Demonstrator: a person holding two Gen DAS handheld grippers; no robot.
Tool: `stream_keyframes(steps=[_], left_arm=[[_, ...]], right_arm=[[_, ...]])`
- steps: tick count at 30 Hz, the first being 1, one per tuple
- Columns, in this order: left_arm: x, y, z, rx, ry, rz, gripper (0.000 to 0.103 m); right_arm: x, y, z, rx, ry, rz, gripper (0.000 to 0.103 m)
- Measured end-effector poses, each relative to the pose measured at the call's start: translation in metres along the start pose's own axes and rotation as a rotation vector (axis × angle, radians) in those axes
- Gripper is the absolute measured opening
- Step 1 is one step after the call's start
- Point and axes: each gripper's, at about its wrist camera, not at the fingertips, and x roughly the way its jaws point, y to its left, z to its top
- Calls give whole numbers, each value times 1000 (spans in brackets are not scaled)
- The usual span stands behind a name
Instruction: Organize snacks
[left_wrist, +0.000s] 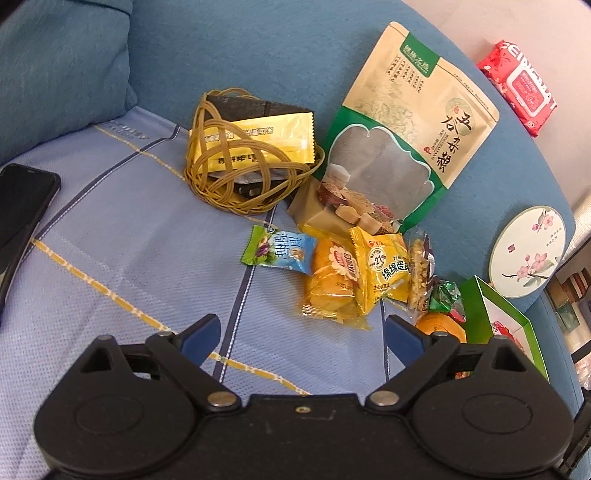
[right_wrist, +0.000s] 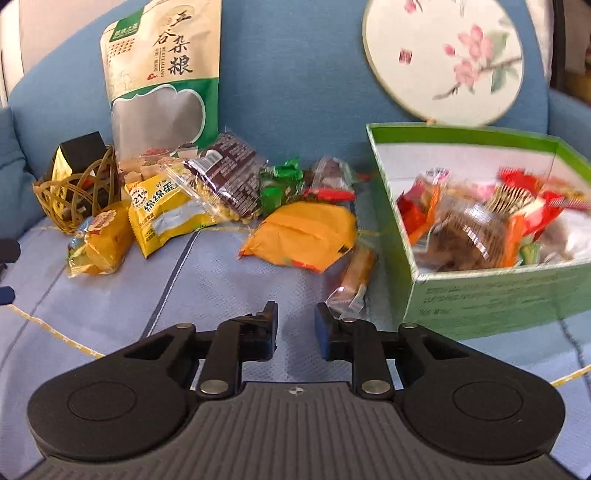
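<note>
In the left wrist view your left gripper (left_wrist: 301, 339) hangs wide open and empty at the bottom centre, aimed at the loose snacks (left_wrist: 354, 273) heaped mid-frame below the leaning grain pouch (left_wrist: 402, 125), probably lining up a pick; only here do you see the phone (left_wrist: 22, 218) at the left edge. In the right wrist view your right gripper (right_wrist: 295, 325) is narrowed, nothing between the jaws, and only here does the green box (right_wrist: 491, 295) at right show snacks already inside.

The left gripper (left_wrist: 297, 338), fingers (left_wrist: 201, 334) spread and empty, hovers before loose snack packets (left_wrist: 364, 273) on the sofa (left_wrist: 110, 258).
</note>
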Motion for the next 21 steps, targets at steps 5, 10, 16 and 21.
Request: stream_keyframes(steps=[5,10,16,21], left_arm=[[3,6,0,-16,13,10,103],[4,11,-1,-26,17,13,103],[3,15,-1,-47,16,16,103],[3,17,-1,-61,17,17,103]], right_arm=[[-1,5,4,-47,-54,-80,77],[15,6,6,-72,-38,-133,73],[20,12,7,-119,-32,-140,55],[17,12,6,-127,-35,-132,40]])
